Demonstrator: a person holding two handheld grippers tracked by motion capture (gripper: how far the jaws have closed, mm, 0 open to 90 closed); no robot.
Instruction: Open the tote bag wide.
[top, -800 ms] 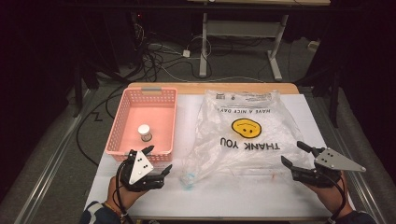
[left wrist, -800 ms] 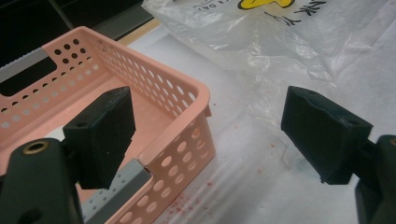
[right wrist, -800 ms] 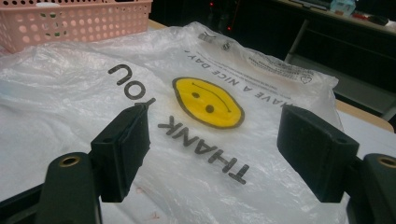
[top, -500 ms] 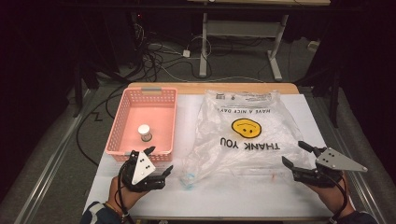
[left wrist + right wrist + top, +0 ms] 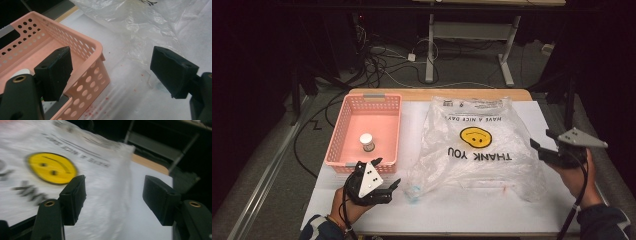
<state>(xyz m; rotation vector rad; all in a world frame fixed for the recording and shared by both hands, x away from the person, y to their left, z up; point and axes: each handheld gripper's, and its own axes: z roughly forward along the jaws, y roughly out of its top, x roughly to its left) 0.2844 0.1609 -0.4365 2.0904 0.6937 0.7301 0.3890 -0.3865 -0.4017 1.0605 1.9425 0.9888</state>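
Grippers, 2: left gripper point(image 5: 388, 181) agape beside pink basket point(image 5: 339, 138); right gripper point(image 5: 542, 140) agape at plastic bag point(image 5: 472, 145) edge, flat mid-table. Step: approach. Next: pinch bag edge.

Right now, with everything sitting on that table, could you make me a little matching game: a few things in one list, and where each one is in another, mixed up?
Things:
1. small jar
2. pink basket
3. plastic bag
4. right claw

Places:
A. spread flat over the middle of the table, smiley face up
B. at the bag's right edge, open
C. inside the basket
D. on the left part of the table, beside the bag

Pairs: 1-C, 2-D, 3-A, 4-B
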